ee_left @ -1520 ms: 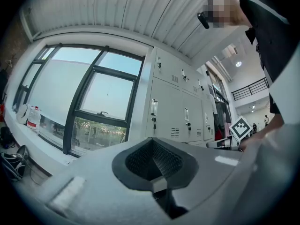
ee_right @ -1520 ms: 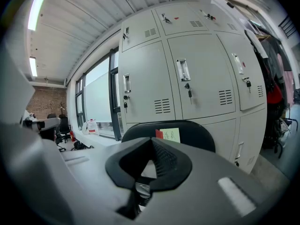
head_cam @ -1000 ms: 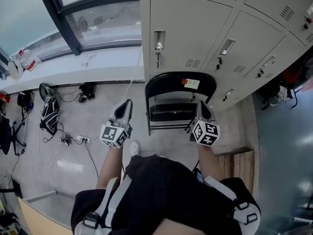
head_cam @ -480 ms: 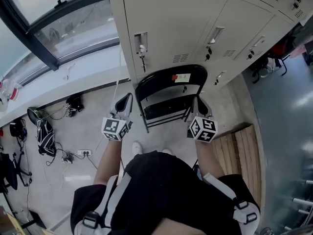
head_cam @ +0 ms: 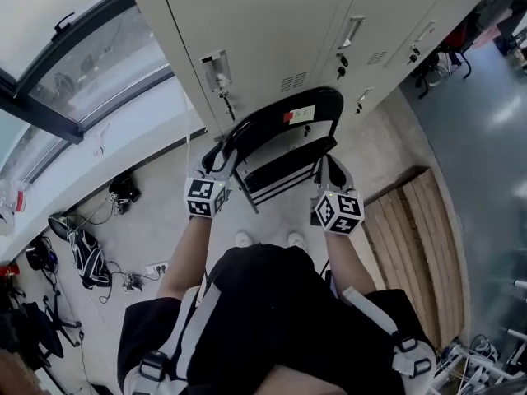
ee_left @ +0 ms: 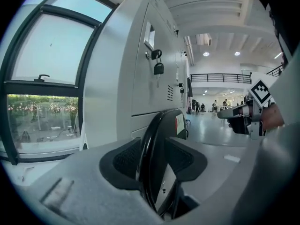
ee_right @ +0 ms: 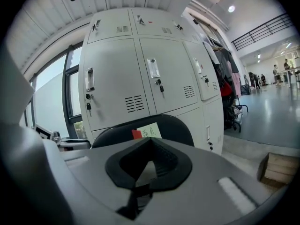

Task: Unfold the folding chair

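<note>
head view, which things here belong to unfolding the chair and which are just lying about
For the job: folding chair; left gripper, jaws just opened, the chair's back rim between them; right gripper, shut, empty.

Just lying about: lockers; wooden pallet; power strip with cables; black bag on the floor.

The folding chair's [head_cam: 325, 101] back is smooth black with a soft gloss, edged by shiny black metal tube, and carries a paper label [head_cam: 301, 113]; the lockers [head_cam: 263, 31] behind are matt, pale grey painted sheet metal. My right gripper [ee_right: 150, 144] has a matt grey plastic shell and ribbed, rubbery-looking black pads [ee_right: 171, 165]. The floor [head_cam: 165, 212] is smooth grey concrete, the slatted board [head_cam: 412, 229] bare wood.
</note>
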Motion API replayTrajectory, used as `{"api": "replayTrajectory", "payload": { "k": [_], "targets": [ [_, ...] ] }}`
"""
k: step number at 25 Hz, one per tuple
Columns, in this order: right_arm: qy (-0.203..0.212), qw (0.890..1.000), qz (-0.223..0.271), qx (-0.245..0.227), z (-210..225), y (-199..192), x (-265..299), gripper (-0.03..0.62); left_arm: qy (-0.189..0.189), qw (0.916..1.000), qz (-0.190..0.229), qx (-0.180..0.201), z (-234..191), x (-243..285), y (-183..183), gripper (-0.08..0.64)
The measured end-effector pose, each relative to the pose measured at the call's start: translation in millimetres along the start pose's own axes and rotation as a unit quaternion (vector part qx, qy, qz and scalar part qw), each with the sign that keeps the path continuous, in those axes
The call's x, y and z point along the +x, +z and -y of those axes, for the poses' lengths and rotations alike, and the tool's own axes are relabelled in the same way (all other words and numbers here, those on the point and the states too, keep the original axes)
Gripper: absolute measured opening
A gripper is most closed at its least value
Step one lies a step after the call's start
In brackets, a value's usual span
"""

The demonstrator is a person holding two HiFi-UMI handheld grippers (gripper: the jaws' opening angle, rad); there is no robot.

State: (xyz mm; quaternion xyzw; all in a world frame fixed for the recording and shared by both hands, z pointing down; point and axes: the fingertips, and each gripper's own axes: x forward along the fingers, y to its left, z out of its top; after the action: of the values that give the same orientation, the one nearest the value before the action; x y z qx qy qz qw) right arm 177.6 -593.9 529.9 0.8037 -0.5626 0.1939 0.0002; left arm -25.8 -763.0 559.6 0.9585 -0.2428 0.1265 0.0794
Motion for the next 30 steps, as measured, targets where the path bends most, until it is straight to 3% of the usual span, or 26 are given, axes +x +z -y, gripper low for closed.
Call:
{"api": "replayTrajectory", "payload": {
  "k": [6,12,18,19,20,26,30],
  "targets": [
    [-0.039,0.999,-0.007,0.011,1,-16,-19,0.005,-0.028,0.9986,-0.044,-0.006,-5,19,-22,0.187],
    [-0.079,0.995,-0.032,0.043,12,-45,-35,0.005,-0.060,0.9974,-0.039,-0.010,-5,24,-23,0.187],
    [-0.084,0.992,-0.067,0.062,2,-81,-18,0.005,-0.094,0.9947,-0.041,-0.002,0,27,-23,0.189],
    [-0.082,0.992,-0.073,0.069,-1,-86,-13,0.018,-0.100,0.9941,-0.041,-0.004,1,28,-22,0.189],
    [-0.081,0.990,-0.080,0.079,-3,-92,-8,0.073,-0.105,0.9936,-0.041,-0.003,2,29,-22,0.187],
    [-0.090,0.974,-0.139,0.156,-11,-138,20,0.173,-0.107,0.9938,-0.027,0.011,7,24,-22,0.178],
    [-0.096,0.953,-0.176,0.228,-11,-169,37,0.215,-0.129,0.9913,-0.009,0.026,25,15,-21,0.170]
  ]
}}
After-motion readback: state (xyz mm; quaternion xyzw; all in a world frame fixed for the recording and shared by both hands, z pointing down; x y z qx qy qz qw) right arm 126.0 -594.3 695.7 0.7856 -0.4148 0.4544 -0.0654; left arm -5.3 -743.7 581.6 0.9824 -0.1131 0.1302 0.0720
